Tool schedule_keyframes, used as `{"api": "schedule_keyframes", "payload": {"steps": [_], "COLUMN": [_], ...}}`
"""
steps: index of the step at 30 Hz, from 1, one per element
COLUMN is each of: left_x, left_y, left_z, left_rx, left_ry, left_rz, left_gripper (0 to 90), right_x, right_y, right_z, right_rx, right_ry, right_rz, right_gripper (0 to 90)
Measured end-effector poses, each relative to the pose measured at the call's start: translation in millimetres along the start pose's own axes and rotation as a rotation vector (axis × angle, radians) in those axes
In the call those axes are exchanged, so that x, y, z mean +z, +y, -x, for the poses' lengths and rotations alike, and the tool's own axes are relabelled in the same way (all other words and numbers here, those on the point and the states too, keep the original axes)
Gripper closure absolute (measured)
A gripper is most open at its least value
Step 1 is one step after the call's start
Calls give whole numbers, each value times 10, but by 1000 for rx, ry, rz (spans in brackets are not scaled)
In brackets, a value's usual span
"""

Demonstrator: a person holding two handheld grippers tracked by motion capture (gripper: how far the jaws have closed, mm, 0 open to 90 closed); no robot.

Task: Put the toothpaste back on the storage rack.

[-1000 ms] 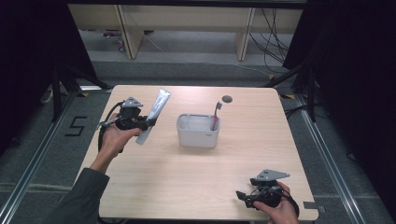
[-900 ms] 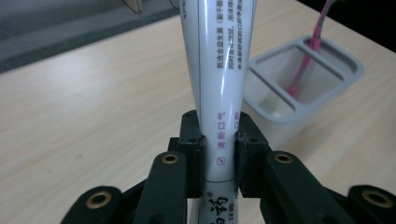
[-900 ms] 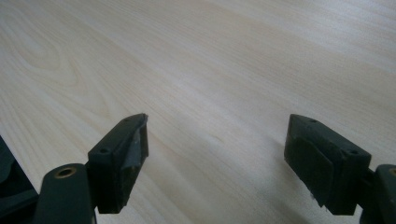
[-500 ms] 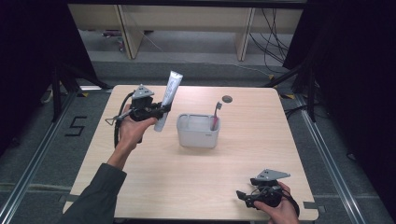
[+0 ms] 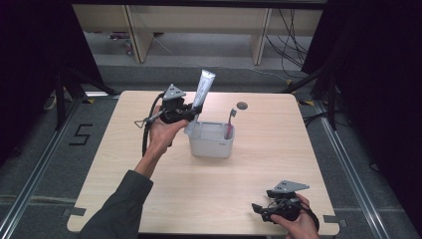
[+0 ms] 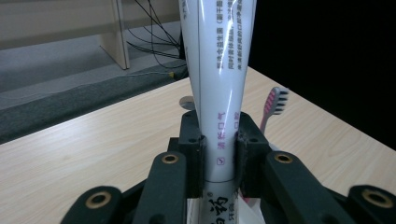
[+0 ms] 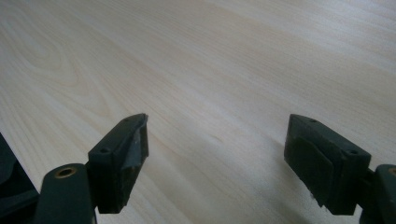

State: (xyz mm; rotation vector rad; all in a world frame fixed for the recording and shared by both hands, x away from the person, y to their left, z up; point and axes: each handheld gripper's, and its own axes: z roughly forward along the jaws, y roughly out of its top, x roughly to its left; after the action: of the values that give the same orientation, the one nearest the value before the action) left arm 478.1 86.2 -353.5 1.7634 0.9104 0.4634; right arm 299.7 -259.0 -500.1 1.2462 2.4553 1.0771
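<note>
The left gripper (image 5: 191, 113) clamps the tube (image 5: 201, 94) upright beside the tub's (image 5: 211, 147) left rim. Next, I'd guess, it lowers the tube in beside the toothbrush (image 5: 230, 124). The right gripper (image 5: 261, 211) rests open on the bench (image 5: 298, 134).

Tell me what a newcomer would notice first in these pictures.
First, the white tube, clamped upright in the left gripper at the left rim of the white tub in the middle of the table. Next, the pink toothbrush standing in the tub's right side, bristles up. Last, the right gripper, jaws open, low at the table's near right corner.
</note>
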Motion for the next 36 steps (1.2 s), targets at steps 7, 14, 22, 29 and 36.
{"api": "schedule_keyframes", "payload": {"steps": [7, 14, 22, 29, 36], "left_x": [113, 276, 398, 501, 559], "left_y": [36, 10, -23, -116, -242], "left_z": [72, 153, 214, 216, 171], "left_rx": [-5, -6, -11, -32, -49], "left_ry": [-3, -2, -14, -24, -22], "left_rz": [23, 22, 37, 46, 48], "left_gripper": [756, 756, 756, 755, 753], "right_x": [2, -6, -5, 4, 1], "right_y": [0, 0, -1, 0, -4], "right_z": [-18, -20, -20, 0, -20], "right_rx": [15, 15, 14, -22, 9], "right_ry": [5, 9, 11, 17, 19], "right_rz": [-2, -2, -2, 4, -9], "right_gripper": [230, 230, 230, 231, 231]}}
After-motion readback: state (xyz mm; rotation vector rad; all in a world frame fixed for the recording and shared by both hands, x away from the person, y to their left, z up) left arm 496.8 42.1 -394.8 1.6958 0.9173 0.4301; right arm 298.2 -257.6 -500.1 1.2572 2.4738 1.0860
